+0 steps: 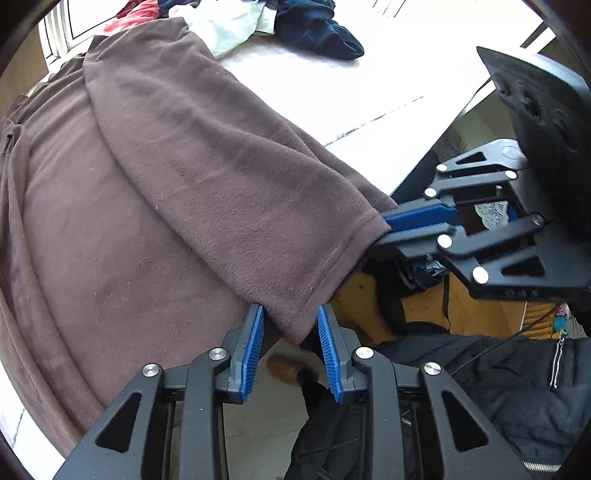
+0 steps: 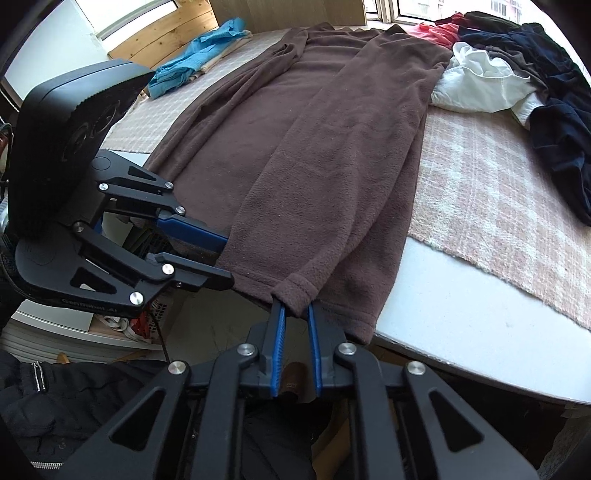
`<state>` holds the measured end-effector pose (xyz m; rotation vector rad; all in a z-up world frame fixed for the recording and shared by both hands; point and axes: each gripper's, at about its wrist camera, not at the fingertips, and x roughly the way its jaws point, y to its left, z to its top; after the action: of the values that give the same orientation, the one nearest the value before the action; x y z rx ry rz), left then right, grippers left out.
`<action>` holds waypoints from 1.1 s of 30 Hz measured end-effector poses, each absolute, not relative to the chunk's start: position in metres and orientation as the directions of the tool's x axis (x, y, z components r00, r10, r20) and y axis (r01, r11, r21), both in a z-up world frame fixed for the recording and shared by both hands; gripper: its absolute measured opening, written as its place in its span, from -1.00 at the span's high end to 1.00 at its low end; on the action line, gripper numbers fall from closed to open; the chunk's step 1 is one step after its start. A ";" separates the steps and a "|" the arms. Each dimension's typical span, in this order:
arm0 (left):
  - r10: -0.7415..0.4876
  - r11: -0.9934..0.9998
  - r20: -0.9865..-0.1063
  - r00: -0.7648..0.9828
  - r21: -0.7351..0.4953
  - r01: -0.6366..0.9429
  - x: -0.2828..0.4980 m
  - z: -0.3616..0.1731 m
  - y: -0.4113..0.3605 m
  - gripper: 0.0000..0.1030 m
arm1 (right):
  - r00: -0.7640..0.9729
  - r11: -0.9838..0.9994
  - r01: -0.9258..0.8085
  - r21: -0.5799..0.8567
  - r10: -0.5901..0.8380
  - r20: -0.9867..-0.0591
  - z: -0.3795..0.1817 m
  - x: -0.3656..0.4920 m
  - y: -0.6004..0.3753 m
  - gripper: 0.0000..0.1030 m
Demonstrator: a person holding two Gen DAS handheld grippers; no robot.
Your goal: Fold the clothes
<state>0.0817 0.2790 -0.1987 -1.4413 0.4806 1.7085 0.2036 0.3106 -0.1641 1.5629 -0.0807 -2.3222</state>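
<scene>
Garment: a brown fleece top [image 2: 332, 122] lies spread lengthwise on the table [image 2: 480, 325], its hem hanging over the near edge; one sleeve is folded along the body.
Left hand-held gripper [image 1: 290, 321]: pinching the hem corner of the fleece top at the table edge.
Right hand-held gripper [image 2: 295, 314]: pinching the sleeve cuff [image 2: 293, 291] at the hem.
Cloth under garment: checked pink mat [image 2: 498, 206].
Background: a heap of dark, white and red clothes [image 2: 517, 66]; a blue garment [image 2: 199, 55].

This looks like a room at home: a pile of clothes [image 2: 517, 66] lies on a blanket [image 2: 498, 206] by a window [image 2: 443, 9].
</scene>
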 end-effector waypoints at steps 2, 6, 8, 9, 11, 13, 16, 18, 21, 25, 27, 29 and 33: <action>0.337 -0.569 -0.941 -0.009 -0.197 -0.798 0.087 -0.197 0.282 0.86 | -0.345 -0.945 0.244 0.217 -0.294 -0.892 -0.160 0.205 0.313 0.83; 0.409 -0.584 -0.913 0.009 -0.270 -0.765 0.084 -0.185 0.264 0.90 | -0.366 -0.953 0.236 0.188 -0.267 -0.892 -0.148 0.211 0.322 0.86; 0.462 -0.593 -0.887 0.025 -0.329 -0.735 0.075 -0.179 0.247 0.90 | -0.386 -0.956 0.227 0.184 -0.262 -0.885 -0.140 0.217 0.326 0.88; 0.480 -0.599 -0.876 0.037 -0.358 -0.716 0.074 -0.181 0.241 0.90 | -0.392 -0.958 0.223 0.178 -0.255 -0.884 -0.139 0.219 0.328 0.88; 0.513 -0.613 -0.856 0.060 -0.415 -0.673 0.071 -0.187 0.229 0.90 | -0.384 -0.964 0.219 0.151 -0.228 -0.895 -0.145 0.218 0.326 0.88; 0.481 -0.639 -0.874 0.070 -0.404 -0.654 0.074 -0.204 0.222 0.91 | -0.324 -0.964 0.234 0.129 -0.202 -0.924 -0.158 0.215 0.321 0.87; 0.458 -0.652 -0.885 0.085 -0.400 -0.644 0.080 -0.213 0.219 0.90 | -0.278 -0.962 0.216 0.165 -0.223 -0.934 -0.163 0.210 0.323 0.87; 0.475 -0.645 -0.878 0.063 -0.396 -0.654 0.085 -0.205 0.216 0.81 | -0.317 -0.951 0.154 0.268 -0.304 -0.898 -0.152 0.202 0.338 0.81; 0.503 -0.615 -0.864 0.010 -0.366 -0.698 0.095 -0.185 0.225 0.77 | -0.379 -0.940 0.051 0.338 -0.332 -0.864 -0.149 0.177 0.360 0.78; 0.527 -0.550 -0.849 -0.019 -0.324 -0.770 0.094 -0.170 0.263 0.77 | -0.406 -0.937 0.019 0.350 -0.327 -0.853 -0.153 0.138 0.371 0.78; 0.531 -0.523 -0.847 -0.020 -0.309 -0.794 0.094 -0.177 0.292 0.77 | -0.414 -0.932 0.030 0.362 -0.341 -0.844 -0.155 0.119 0.373 0.78; 0.528 -0.508 -0.848 -0.044 -0.274 -0.817 0.094 -0.179 0.314 0.77 | -0.401 -0.918 0.051 0.393 -0.379 -0.834 -0.159 0.104 0.371 0.78; 0.478 -0.503 -0.877 -0.045 -0.232 -0.833 0.089 -0.189 0.326 0.77 | -0.318 -0.937 0.077 0.342 -0.348 -0.882 -0.178 0.093 0.357 0.95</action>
<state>0.0893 0.3263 -0.1895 -1.2492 0.4266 1.7218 0.0930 0.3568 -0.1778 1.6502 -0.3464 -2.3303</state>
